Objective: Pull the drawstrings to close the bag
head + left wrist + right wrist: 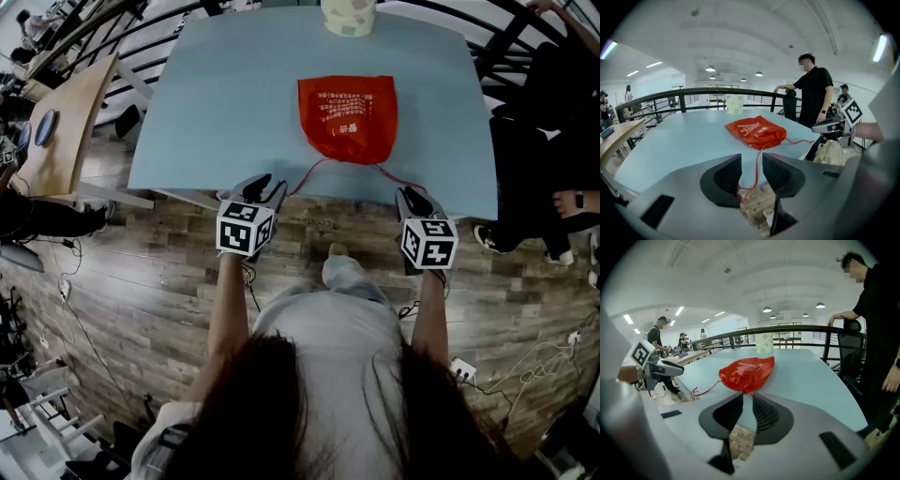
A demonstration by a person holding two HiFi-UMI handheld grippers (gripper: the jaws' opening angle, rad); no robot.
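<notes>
A red drawstring bag (347, 117) lies on the light blue table (216, 103), its mouth gathered toward me. Two thin red drawstrings fan out from the mouth to the table's near edge. The left drawstring (757, 161) runs between the jaws of my left gripper (751, 157), which stand apart without pressing it; its end hangs by the left jaw. My right gripper (747, 397) shows a narrow gap between its jaws, and the right drawstring (389, 175) reaches its tips. Both grippers, left (270, 185) and right (410, 194), hover at the near edge.
A pale cup (349, 14) stands at the table's far edge behind the bag. A person in black (539, 141) stands at the right side of the table. A wooden table (70, 122) and a black railing (693, 93) lie to the left and back.
</notes>
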